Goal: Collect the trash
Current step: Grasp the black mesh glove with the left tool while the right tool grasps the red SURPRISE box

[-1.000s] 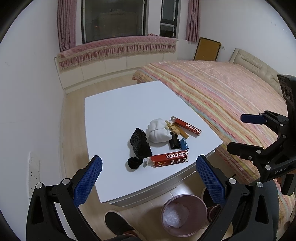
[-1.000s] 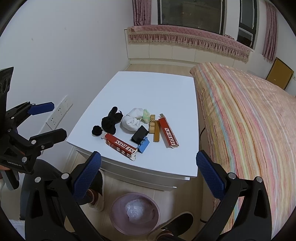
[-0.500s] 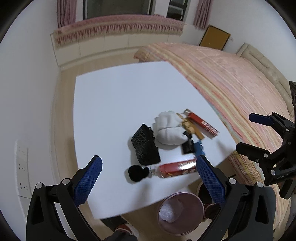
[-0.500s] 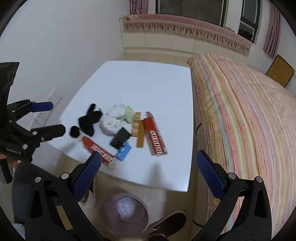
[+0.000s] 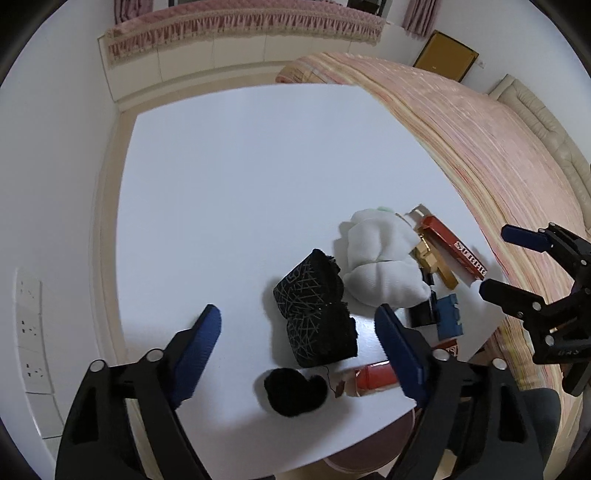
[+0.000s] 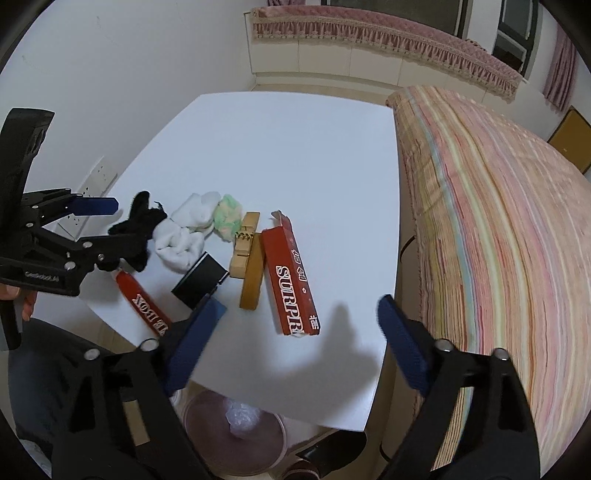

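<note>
A pile of items lies on the white table (image 5: 240, 177): a black patterned sock (image 5: 314, 314), a small black ball (image 5: 293, 391), a white sock (image 5: 380, 269), two red boxes (image 6: 291, 273) (image 6: 144, 299), a wooden clip (image 6: 245, 245), a tan bar (image 6: 251, 280), a black card (image 6: 199, 280) and a green-white wad (image 6: 227, 216). My left gripper (image 5: 299, 332) is open, hovering over the black sock. My right gripper (image 6: 295, 323) is open above the near end of the red "SURPRISE" box. A pink bin (image 6: 236, 432) stands below the table's front edge.
A bed with a striped pink cover (image 6: 498, 240) runs along the table's right side. A white wall with sockets (image 5: 29, 332) is on the left. A window bench with a pink fringe (image 5: 236, 33) stands at the back. A shoe (image 6: 332, 450) is on the floor by the bin.
Both grippers have moved forward and down toward the table. The pile now looks much larger and the bin has slid to the bottom edge. Both stay open and empty.
</note>
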